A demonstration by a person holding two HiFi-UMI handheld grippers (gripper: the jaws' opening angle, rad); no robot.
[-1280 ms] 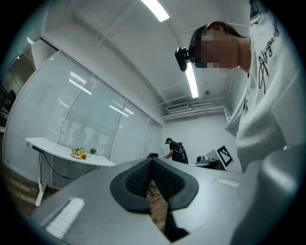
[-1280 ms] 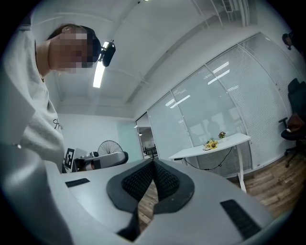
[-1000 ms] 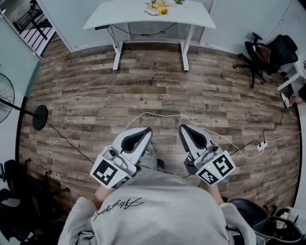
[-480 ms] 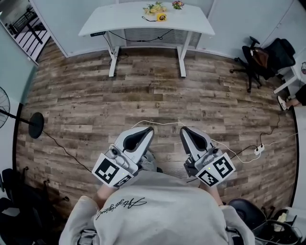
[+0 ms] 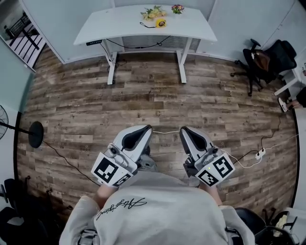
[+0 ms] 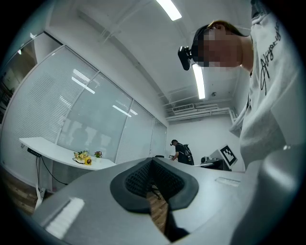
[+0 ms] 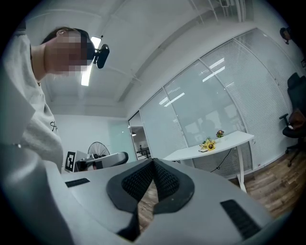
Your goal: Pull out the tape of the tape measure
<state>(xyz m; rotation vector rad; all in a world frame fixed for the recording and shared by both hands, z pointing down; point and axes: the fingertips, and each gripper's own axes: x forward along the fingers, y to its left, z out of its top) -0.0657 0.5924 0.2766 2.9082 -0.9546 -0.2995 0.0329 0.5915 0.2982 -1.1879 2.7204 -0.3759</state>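
A yellow tape measure (image 5: 161, 22) lies on the white desk (image 5: 119, 26) far ahead, next to a bunch of flowers (image 5: 151, 13); it shows small in the left gripper view (image 6: 88, 161) and the right gripper view (image 7: 211, 147). My left gripper (image 5: 149, 128) and right gripper (image 5: 181, 129) are held side by side close to my body, over the wood floor, far from the desk. Both are shut with nothing between the jaws.
A white cable (image 5: 248, 161) runs across the floor to a power strip (image 5: 261, 154) at the right. A fan's base (image 5: 35, 134) stands at the left. A black office chair (image 5: 260, 60) is at the right. Another person (image 6: 181, 152) stands far off.
The desk has come lower and nearer in the head view and the floor has slid toward me; the grippers hold the same pose, both shut.
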